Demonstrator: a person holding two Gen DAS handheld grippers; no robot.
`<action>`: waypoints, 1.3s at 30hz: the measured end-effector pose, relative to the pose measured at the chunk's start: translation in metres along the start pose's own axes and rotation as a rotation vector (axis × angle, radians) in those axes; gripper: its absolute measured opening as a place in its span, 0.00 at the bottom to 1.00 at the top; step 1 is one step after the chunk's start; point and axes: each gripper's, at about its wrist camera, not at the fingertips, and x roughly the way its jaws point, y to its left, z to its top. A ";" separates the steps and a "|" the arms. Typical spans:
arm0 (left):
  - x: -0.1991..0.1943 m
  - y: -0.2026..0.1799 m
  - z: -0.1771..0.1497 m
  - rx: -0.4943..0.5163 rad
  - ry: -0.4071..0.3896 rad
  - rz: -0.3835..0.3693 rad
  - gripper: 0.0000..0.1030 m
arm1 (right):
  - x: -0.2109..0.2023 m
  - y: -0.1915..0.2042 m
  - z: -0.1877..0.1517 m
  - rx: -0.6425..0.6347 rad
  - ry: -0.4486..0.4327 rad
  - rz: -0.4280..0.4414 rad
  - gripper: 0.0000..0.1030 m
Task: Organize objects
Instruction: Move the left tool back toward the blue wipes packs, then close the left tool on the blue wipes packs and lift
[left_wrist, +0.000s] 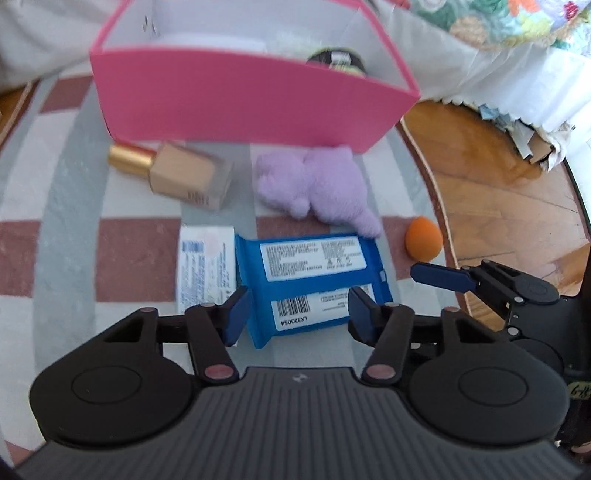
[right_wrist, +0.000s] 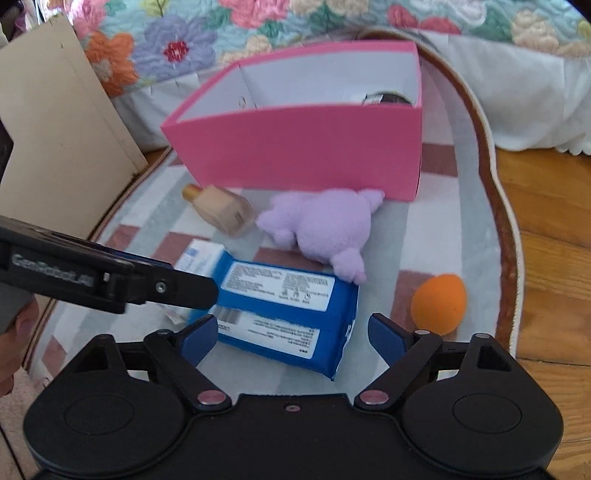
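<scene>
A blue wipes pack lies label-up on the checked rug. My left gripper straddles its near end, and both pads touch its sides. In the right wrist view one of its fingers reaches in over the pack's left corner. My right gripper stands open over the pack's near right corner, clear of it. Behind are a white carton, a foundation bottle, a purple plush and an orange sponge. The pink box at the back holds a dark jar.
The rug's curved edge meets the wooden floor on the right. A bed with a floral quilt rises behind the box. A tan board stands at the left.
</scene>
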 end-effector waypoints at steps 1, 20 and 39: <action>0.005 0.001 -0.001 -0.006 0.009 0.000 0.53 | 0.004 0.000 -0.001 -0.005 0.009 -0.009 0.85; 0.032 0.031 -0.010 -0.137 -0.016 -0.009 0.28 | 0.016 -0.015 -0.014 0.110 0.037 0.032 0.59; 0.001 0.015 -0.042 -0.143 -0.012 -0.035 0.23 | -0.002 0.006 -0.017 0.092 0.108 -0.009 0.46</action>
